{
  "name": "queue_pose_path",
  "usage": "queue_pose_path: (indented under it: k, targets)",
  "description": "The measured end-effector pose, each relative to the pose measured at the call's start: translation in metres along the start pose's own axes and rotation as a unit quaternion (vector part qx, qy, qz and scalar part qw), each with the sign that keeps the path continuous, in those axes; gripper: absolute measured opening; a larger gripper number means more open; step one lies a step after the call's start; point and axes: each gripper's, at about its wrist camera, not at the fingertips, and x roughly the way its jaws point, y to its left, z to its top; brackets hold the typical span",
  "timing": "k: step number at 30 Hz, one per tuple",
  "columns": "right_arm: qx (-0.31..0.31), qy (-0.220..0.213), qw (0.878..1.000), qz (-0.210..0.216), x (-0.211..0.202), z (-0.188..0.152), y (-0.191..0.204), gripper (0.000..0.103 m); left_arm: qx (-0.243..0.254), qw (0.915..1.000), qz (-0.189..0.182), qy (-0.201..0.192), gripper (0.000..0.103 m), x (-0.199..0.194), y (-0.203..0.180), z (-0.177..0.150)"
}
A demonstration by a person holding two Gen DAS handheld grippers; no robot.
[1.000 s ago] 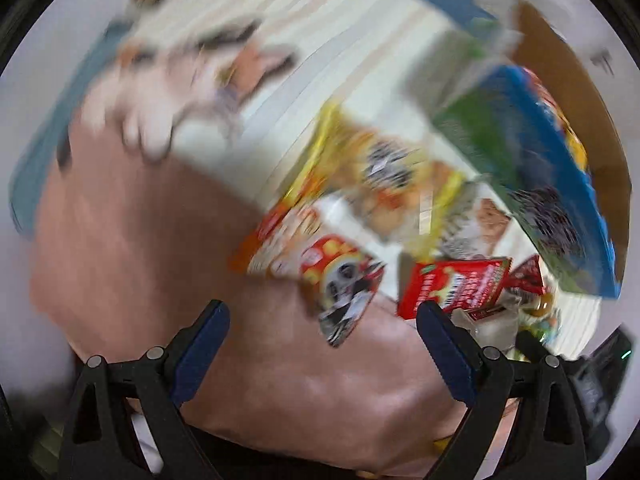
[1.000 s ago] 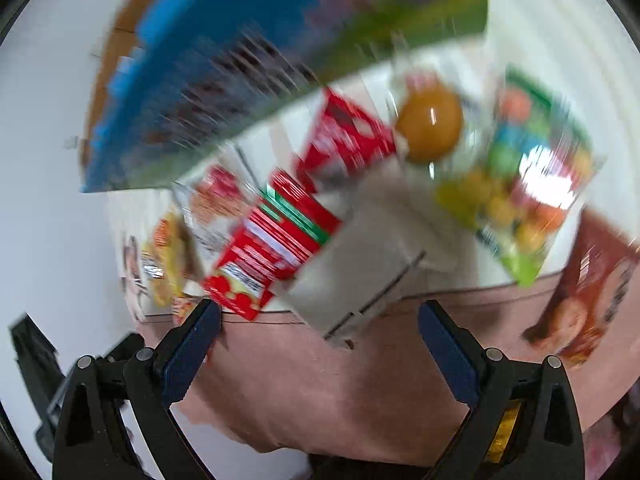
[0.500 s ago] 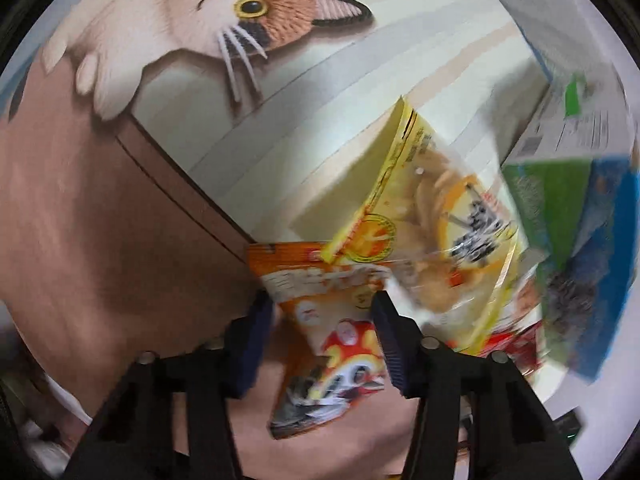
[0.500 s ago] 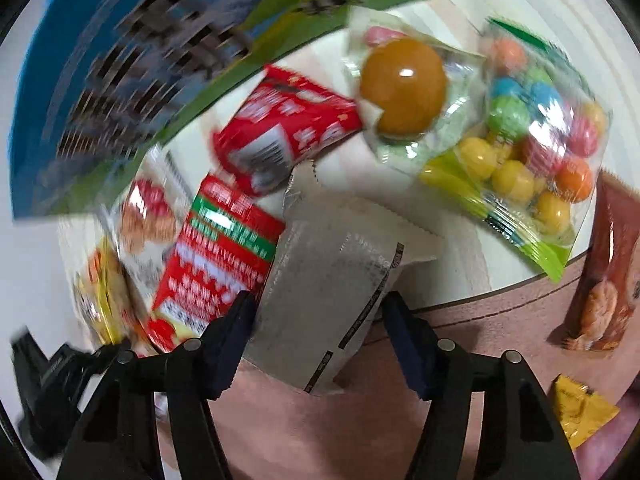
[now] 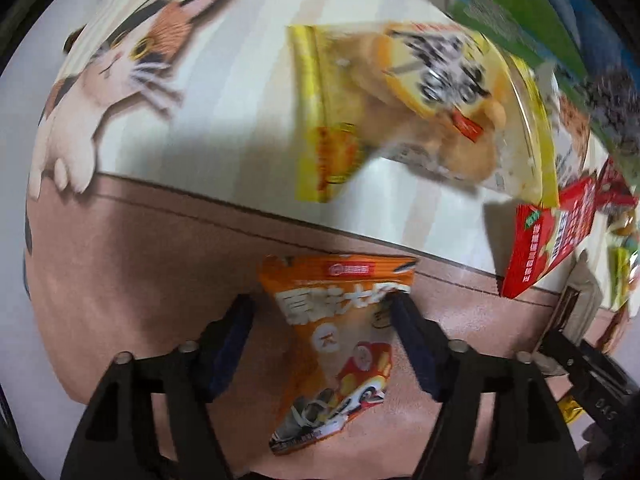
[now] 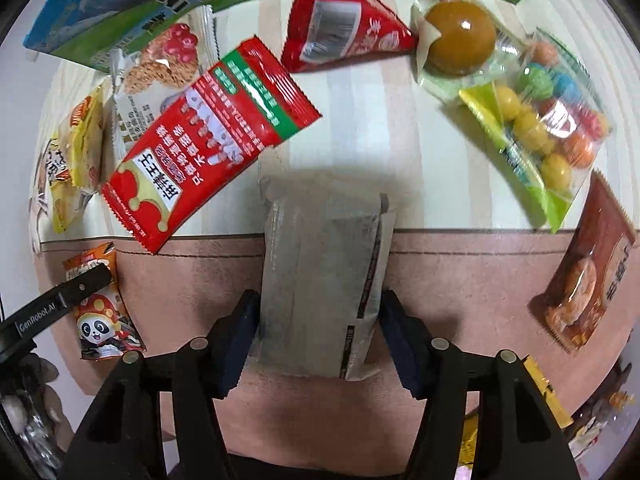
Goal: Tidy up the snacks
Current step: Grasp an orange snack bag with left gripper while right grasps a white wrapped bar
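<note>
2 grabs at once! The left gripper (image 5: 320, 316) has narrowed onto the orange panda-print snack packet (image 5: 340, 344) on the mat's near pink border, while the right gripper (image 6: 318, 316) has closed in to pinch the grey foil pouch (image 6: 324, 276) straddling the pink-and-cream seam (image 6: 480, 233). Both look ready to lift and sort.

Warm indoor light; left view motion-blurred, fisheye edges warped.

Left gripper (image 5: 320, 316): advanced from open to straddling orange packet (image 5: 336, 344).
Right gripper (image 6: 318, 314): narrowed around grey packet (image 6: 324, 276).
</note>
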Motion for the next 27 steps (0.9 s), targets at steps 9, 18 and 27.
queue_pose_path:
  k: [9, 18, 27]
  targets:
    - [0.028, -0.007, 1.0, 0.006, -0.002, -0.001, -0.012, 0.068, 0.071, 0.9958, 0.045, -0.037, 0.074, 0.004, -0.044, -0.041]
    - [0.003, -0.02, 1.0, -0.013, 0.007, -0.009, -0.005, 0.064, 0.09, 0.9948, 0.028, -0.038, 0.059, 0.006, -0.076, -0.078]
    - [-0.015, -0.028, 0.999, 0.021, -0.019, -0.041, -0.006, 0.062, 0.059, 0.9973, 0.01, -0.043, 0.036, -0.007, -0.074, -0.105]
